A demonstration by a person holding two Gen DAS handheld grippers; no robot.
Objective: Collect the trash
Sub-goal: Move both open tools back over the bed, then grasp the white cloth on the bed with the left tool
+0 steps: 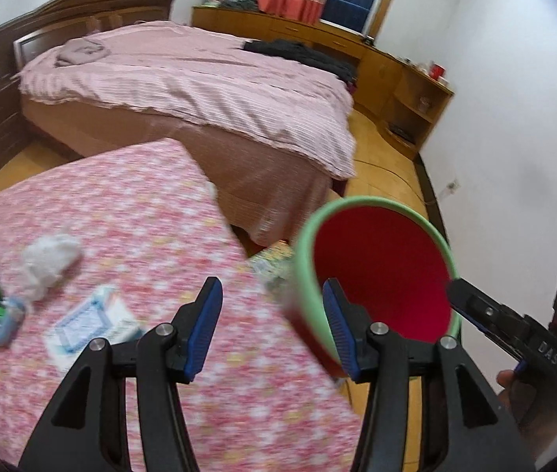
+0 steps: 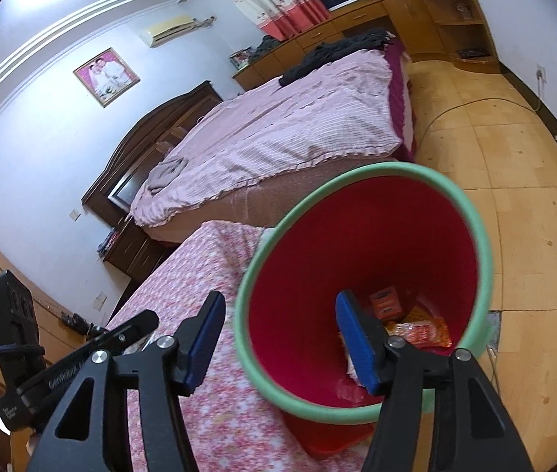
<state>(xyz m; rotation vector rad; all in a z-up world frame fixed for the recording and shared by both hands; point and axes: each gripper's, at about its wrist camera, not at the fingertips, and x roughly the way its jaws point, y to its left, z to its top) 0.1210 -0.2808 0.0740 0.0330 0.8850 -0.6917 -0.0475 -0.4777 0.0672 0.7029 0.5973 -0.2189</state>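
Fingers (image 2: 357, 348) hide bin (image 2: 357, 236) bottom; wrappers (image 2: 416, 330) partly seen.

Red bin (image 2: 361, 236) green-rimmed, pink floral cloth (image 1: 152, 212), seemingly white wad (image 1: 48, 259)

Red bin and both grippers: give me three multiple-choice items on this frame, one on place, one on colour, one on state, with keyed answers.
1. Where does the crumpled white tissue lie?
A. on the floral cloth
B. inside the bin
C. on the pink bed

2. What colour is the rim of the red bin?
A. black
B. yellow
C. green

3. What is the state of the right gripper?
A. shut on a wrapper
B. open, holding nothing
C. shut on the bin's rim

Answers:
1 A: the left wrist view shows it on the floral cloth, beside a flat blue-and-white package.
2 C: a green band rings the bin's mouth.
3 B: its blue pads stand apart with nothing between them; orange wrappers lie at the bin's bottom.
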